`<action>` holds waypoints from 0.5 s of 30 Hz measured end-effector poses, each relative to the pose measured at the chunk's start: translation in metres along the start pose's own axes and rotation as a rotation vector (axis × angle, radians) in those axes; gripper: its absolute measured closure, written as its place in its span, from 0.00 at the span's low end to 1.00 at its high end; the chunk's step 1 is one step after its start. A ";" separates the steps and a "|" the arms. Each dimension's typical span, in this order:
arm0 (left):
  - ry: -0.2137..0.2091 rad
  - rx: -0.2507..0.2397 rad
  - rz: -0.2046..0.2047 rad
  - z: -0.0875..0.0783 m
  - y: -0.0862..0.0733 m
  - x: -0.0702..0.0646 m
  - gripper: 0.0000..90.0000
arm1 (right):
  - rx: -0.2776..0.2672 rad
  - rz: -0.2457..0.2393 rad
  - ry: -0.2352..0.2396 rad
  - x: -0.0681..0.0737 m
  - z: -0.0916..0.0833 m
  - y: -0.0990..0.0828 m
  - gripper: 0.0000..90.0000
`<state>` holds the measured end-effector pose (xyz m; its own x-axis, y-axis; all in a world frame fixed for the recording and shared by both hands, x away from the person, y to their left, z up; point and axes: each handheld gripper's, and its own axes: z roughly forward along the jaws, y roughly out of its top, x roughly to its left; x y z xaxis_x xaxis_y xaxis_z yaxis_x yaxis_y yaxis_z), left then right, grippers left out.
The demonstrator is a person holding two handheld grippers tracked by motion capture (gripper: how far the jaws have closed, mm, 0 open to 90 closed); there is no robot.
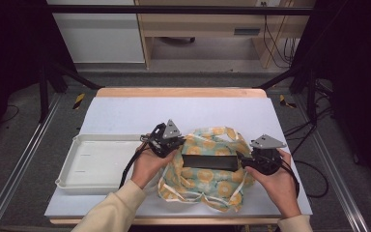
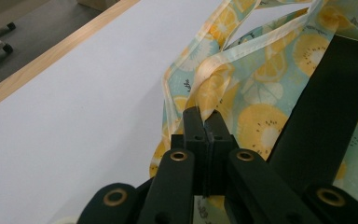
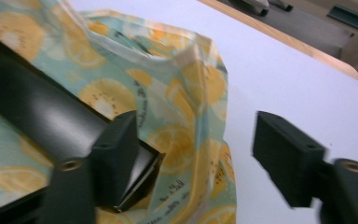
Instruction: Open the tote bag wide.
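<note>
At the near edge of the table my two forearms come in, one gripper in each hand. My left gripper [image 1: 170, 143] has its jaws pressed together on the pale yellow ribbon handle [image 2: 209, 74] of the fruit-print fabric tote bag [image 1: 207, 176], pinching the strap at the bag's left rim. My right gripper [image 1: 258, 162] stands with its jaws spread. One jaw lies against the end of the flat black rectangular box [image 1: 208, 161] and the other hangs over bare tabletop, with a fold of the bag's fabric between them, so nothing is clamped there.

The bag lies crumpled on the white table surface [image 1: 125, 116], towards the near right, and the black box rests across it at its mouth. I cannot tell how much of the box is inside the fabric. As I judge it, the packing is roughly midway. The bag is caught and held at one side, and the box is lined up on it. Sliding the box fully inside and freeing the handles is left to do.

By my count there is one bag with two ribbon handles, one black box and two grippers. To the left, well apart from the bag, sits one shallow white plastic tray [image 1: 77, 145] with nothing in it. Beyond it, the wooden table edge [image 1: 178, 92] runs along the far side.
</note>
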<state>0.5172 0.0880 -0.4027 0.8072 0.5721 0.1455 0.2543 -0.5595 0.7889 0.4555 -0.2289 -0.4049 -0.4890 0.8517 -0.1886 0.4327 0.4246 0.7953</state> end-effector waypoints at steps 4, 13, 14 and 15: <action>0.021 -0.020 0.004 0.001 0.003 0.000 1.00 | -0.007 -0.001 0.012 0.000 0.003 0.005 0.37; 0.040 0.037 0.027 0.007 0.004 0.012 1.00 | -0.029 -0.013 0.040 -0.004 0.030 0.001 0.99; 0.047 0.056 0.037 0.011 0.003 0.012 1.00 | -0.029 -0.011 0.044 -0.005 0.033 0.000 0.99; 0.049 0.072 0.046 0.015 0.002 0.012 1.00 | -0.023 -0.009 0.054 -0.008 0.040 -0.003 1.00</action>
<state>0.5353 0.0850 -0.4078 0.7922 0.5726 0.2112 0.2566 -0.6264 0.7361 0.4888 -0.2243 -0.4287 -0.5329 0.8300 -0.1648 0.4113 0.4243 0.8067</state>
